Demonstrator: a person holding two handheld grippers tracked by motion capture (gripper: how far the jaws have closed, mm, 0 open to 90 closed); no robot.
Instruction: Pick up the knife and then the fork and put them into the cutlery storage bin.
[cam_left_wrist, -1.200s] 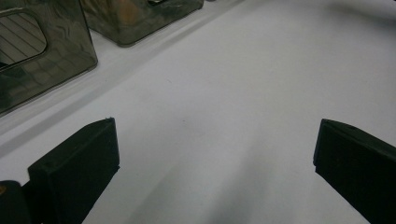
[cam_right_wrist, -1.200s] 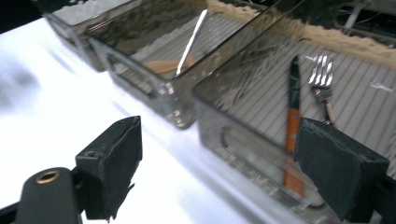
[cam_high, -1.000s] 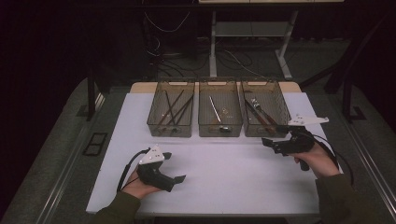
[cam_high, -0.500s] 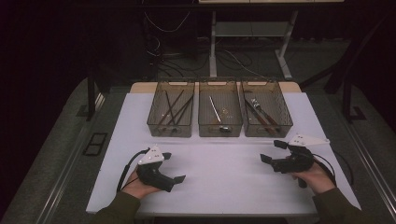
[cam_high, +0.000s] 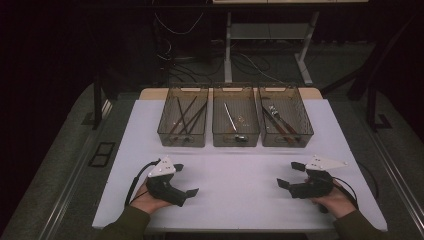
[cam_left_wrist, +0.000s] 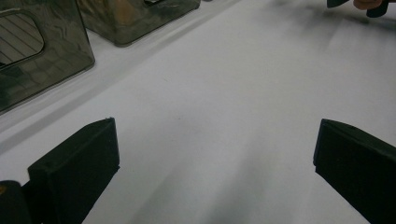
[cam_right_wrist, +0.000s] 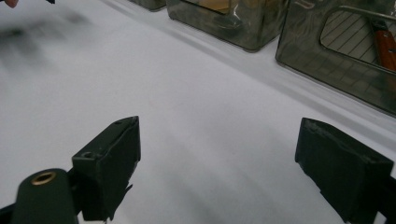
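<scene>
both grippers rest empty near the front edge of the white tabletop (cam_high: 240, 175), the left gripper (cam_high: 184, 179) toward the front left corner and the right gripper (cam_high: 291, 174) toward the front right, each with jaws standing wide and nothing between them. sorting appears finished or paused: utensils lie in the left bin (cam_high: 184, 116), middle bin (cam_high: 235, 117) and right bin (cam_high: 285, 117) along the back edge. the nearest tools (cam_high: 276, 120), in the right bin, lie with long axes slanting front to back.
</scene>
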